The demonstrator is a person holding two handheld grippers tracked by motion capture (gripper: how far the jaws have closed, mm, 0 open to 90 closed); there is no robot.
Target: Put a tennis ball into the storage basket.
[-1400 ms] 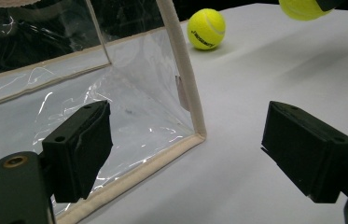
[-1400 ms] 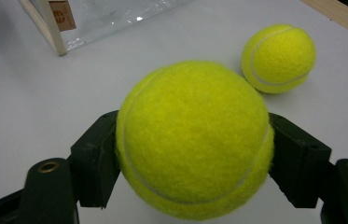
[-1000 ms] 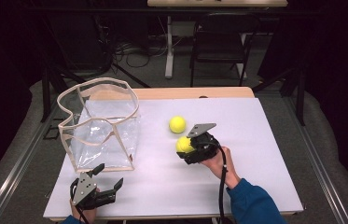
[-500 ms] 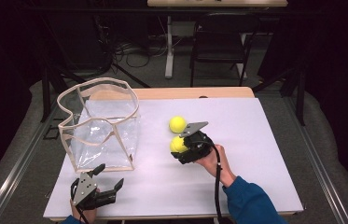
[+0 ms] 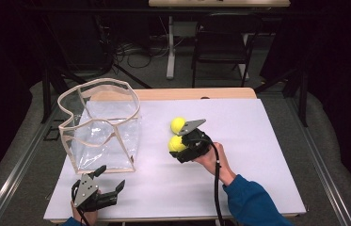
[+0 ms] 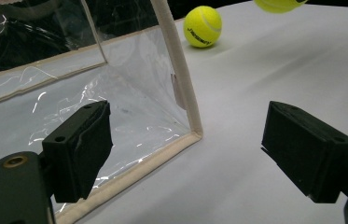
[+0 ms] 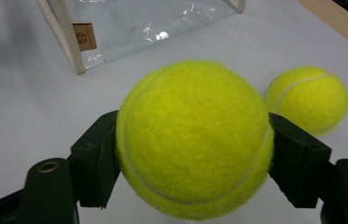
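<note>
Bag [image 5: 101, 129] of clear plastic at centre-left looks empty. My right gripper [image 5: 179, 145] clenches one tennis ball [image 5: 176, 143]; second ball [image 5: 178, 125] lies just beyond. Left gripper [image 5: 109, 178] gapes, released.

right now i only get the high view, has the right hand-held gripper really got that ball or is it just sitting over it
Observer: It has it. In the right gripper view the two jaws press on either side of the held tennis ball, shut on it.
Operator: and the other ball, are they touching
Observer: No. The second tennis ball lies on the white table, with a gap between it and the held one.
Operator: what's the left one doing
Observer: The left hand-held gripper is open with nothing between its jaws, facing the lower corner of the clear bag.
Operator: anything printed on the bag
Observer: A small brown label by its edge trim; too small to read.
</note>
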